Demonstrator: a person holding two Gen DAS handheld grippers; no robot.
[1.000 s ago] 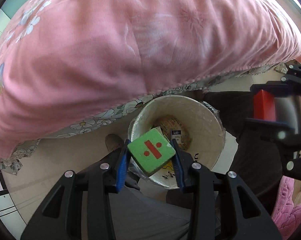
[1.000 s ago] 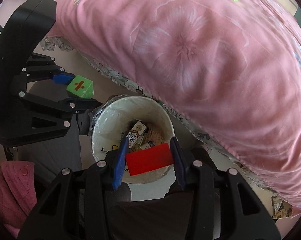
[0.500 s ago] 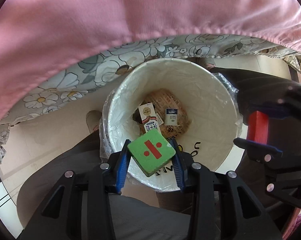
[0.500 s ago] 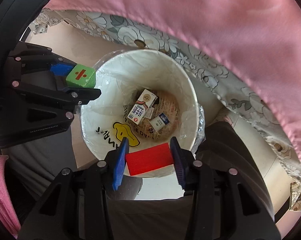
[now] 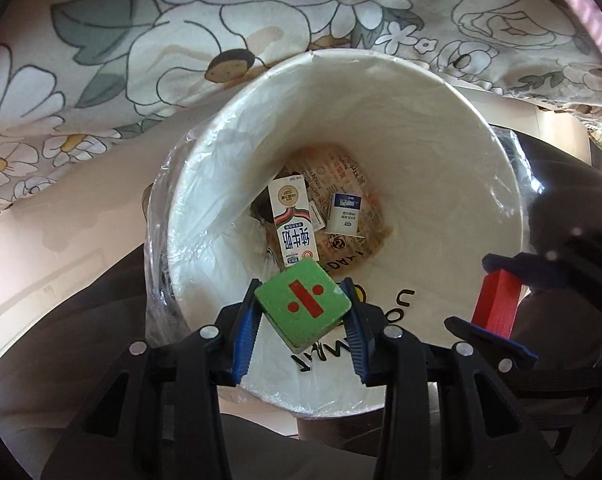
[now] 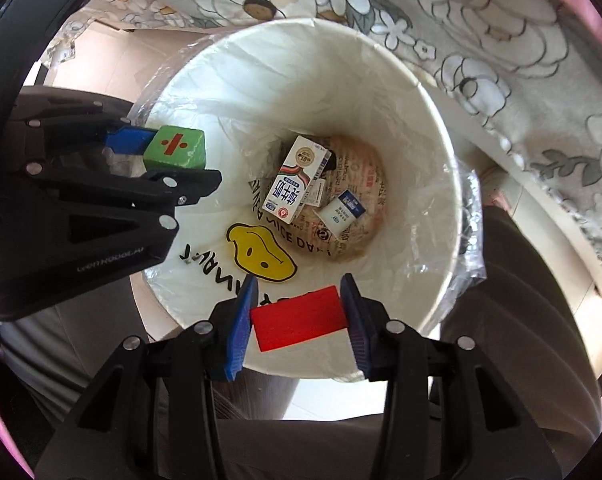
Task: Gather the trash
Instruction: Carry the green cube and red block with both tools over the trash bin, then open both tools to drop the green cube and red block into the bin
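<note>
A white lined trash bin (image 5: 441,128) (image 6: 413,128) stands open below both grippers. My left gripper (image 5: 303,312) is shut on a green block (image 5: 303,304) with a red division sign and holds it over the bin's near rim; the block also shows in the right wrist view (image 6: 175,148). My right gripper (image 6: 299,322) is shut on a red block (image 6: 299,322) over the bin's near rim; it also shows in the left wrist view (image 5: 497,304). A milk carton (image 5: 293,222) (image 6: 295,186) and a small blue-and-white box (image 5: 343,214) (image 6: 343,212) lie in the bin's bottom.
A floral bedsheet (image 5: 221,20) (image 6: 501,40) hangs just behind the bin. A pink quilt edge (image 5: 593,8) shows at the upper right. The person's grey trouser legs (image 5: 81,340) (image 6: 521,280) flank the bin. Pale floor (image 5: 41,216) lies around it.
Both grippers have moved down and closer to the bin, with their blocks still held. The bin now fills the views and the pink quilt has slid out of the top.
</note>
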